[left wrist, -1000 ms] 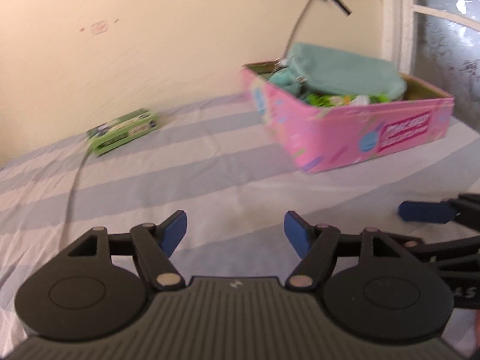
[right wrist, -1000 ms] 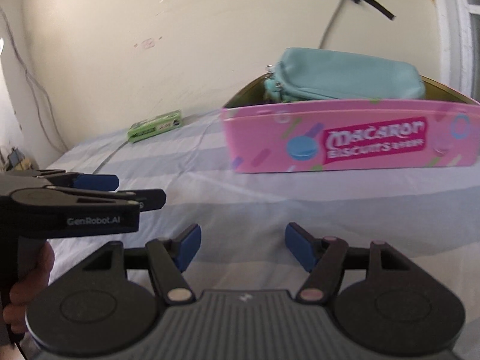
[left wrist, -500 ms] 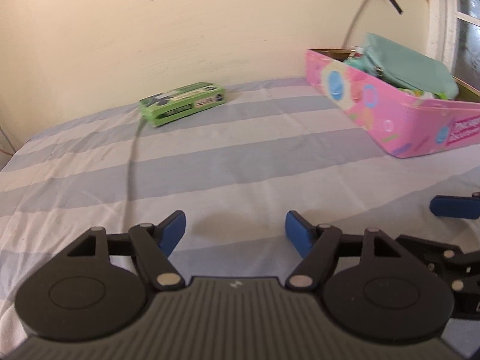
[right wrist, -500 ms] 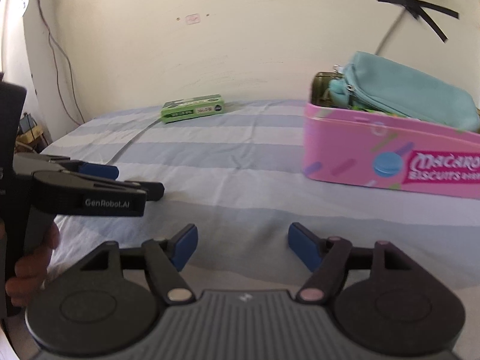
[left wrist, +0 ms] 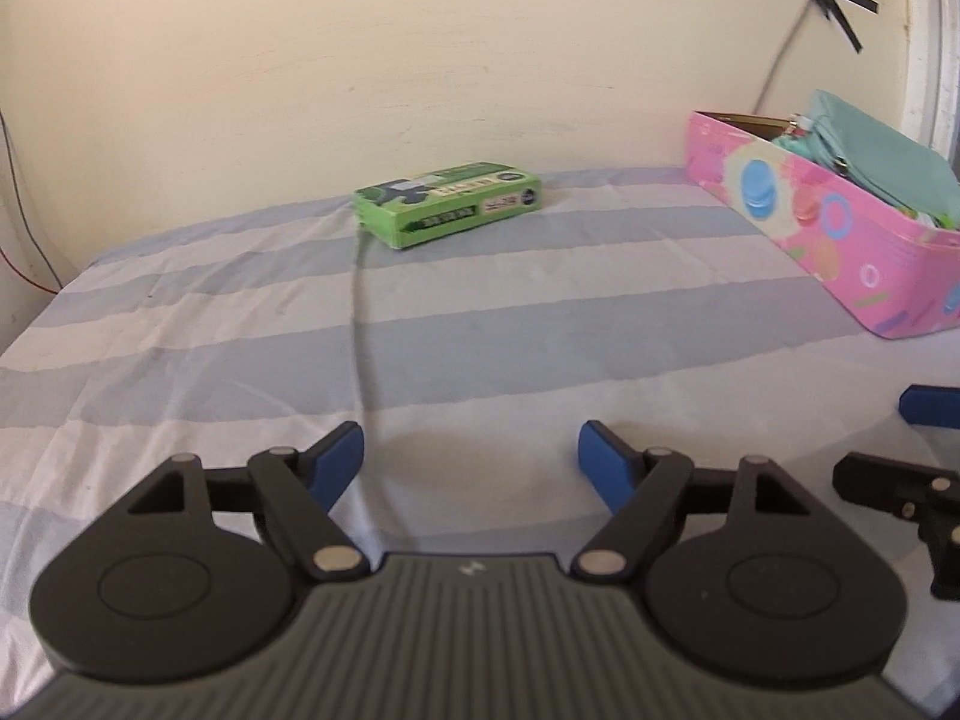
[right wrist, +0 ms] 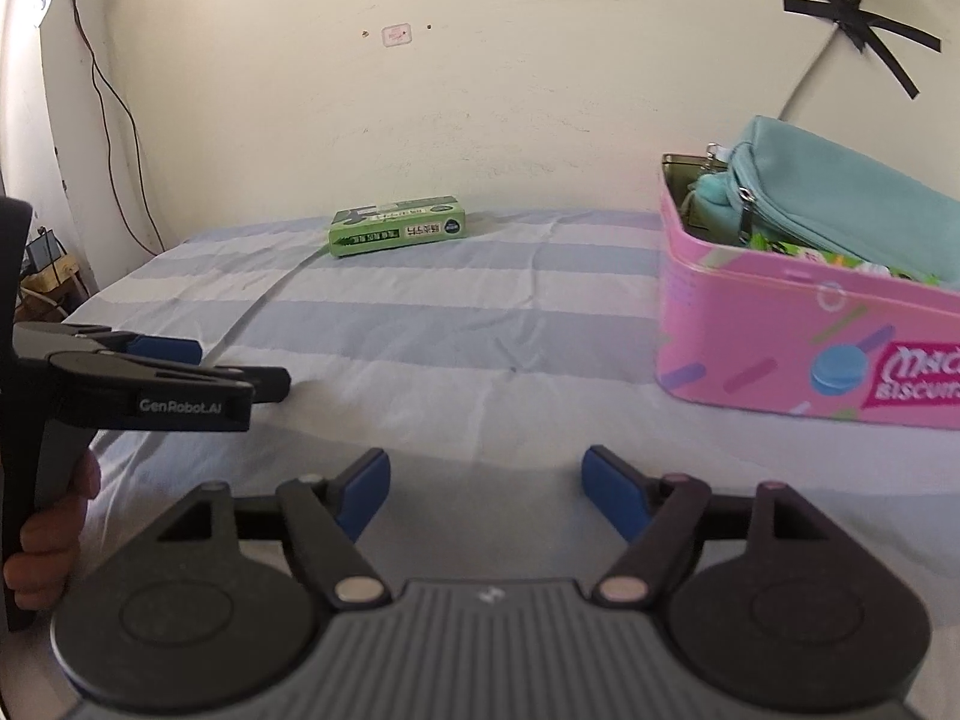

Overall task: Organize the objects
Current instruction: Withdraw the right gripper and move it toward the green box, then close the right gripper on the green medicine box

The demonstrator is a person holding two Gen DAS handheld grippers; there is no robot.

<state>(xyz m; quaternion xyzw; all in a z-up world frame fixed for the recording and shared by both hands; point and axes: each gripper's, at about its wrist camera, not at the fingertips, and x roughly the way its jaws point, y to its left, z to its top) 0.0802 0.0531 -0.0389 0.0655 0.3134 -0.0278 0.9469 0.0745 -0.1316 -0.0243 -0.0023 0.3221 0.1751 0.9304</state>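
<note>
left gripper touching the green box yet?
Apart. The left wrist view shows a broad stretch of striped sheet between the left gripper and the green box; its jaws are opening with nothing between them.

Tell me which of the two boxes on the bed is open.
The pink tin on the right: no lid, a teal pouch sticking out the top. The green box by the wall is closed and flat.

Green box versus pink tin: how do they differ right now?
The green box is small, flat and closed; the pink tin is far bigger, taller and open-topped. The green box lies alone by the wall, while the pink tin holds a teal pouch sticking up above its rim. Both rest on the striped sheet, untouched by either tongs.
</note>
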